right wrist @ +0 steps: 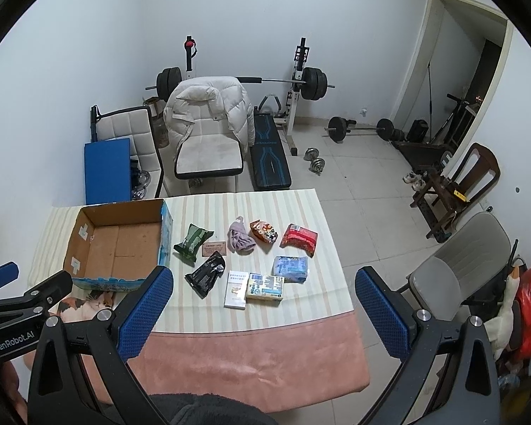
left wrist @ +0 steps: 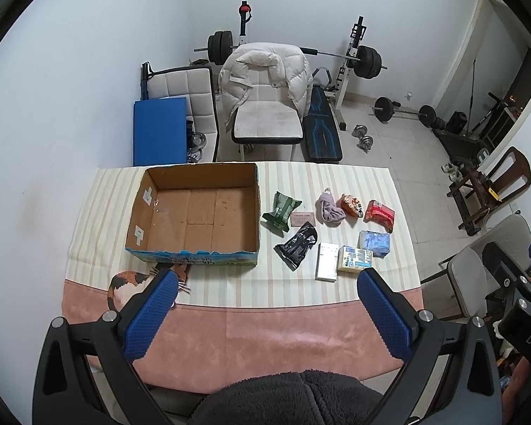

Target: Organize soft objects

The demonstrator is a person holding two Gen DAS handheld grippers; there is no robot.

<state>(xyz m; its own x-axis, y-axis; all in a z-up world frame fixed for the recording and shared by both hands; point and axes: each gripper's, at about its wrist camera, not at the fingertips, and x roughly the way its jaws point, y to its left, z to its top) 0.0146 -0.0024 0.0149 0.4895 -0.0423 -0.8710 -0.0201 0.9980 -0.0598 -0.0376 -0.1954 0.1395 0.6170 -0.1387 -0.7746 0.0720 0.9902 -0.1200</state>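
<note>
An open, empty cardboard box (left wrist: 194, 212) (right wrist: 116, 244) stands on the left of the table. To its right lie several soft packs: a green pack (left wrist: 281, 210) (right wrist: 193, 241), a black pouch (left wrist: 297, 244) (right wrist: 207, 272), a purple cloth (left wrist: 329, 209) (right wrist: 240, 239), an orange bag (left wrist: 352, 204) (right wrist: 263, 231), a red pack (left wrist: 380, 214) (right wrist: 299, 239), a blue pack (left wrist: 373, 243) (right wrist: 290, 268), a yellow-blue pack (left wrist: 355, 258) (right wrist: 265, 286) and a white pack (left wrist: 326, 261) (right wrist: 236, 289). My left gripper (left wrist: 265, 283) and right gripper (right wrist: 262, 283) are open and empty, held above the table's near edge.
The table has a striped cloth (left wrist: 230, 283) over a pink cover (left wrist: 265, 340). A cat picture (left wrist: 131, 283) lies in front of the box. A white chair with a jacket (left wrist: 265, 99), a weight bench and barbells stand behind. A grey chair (right wrist: 460, 265) is to the right.
</note>
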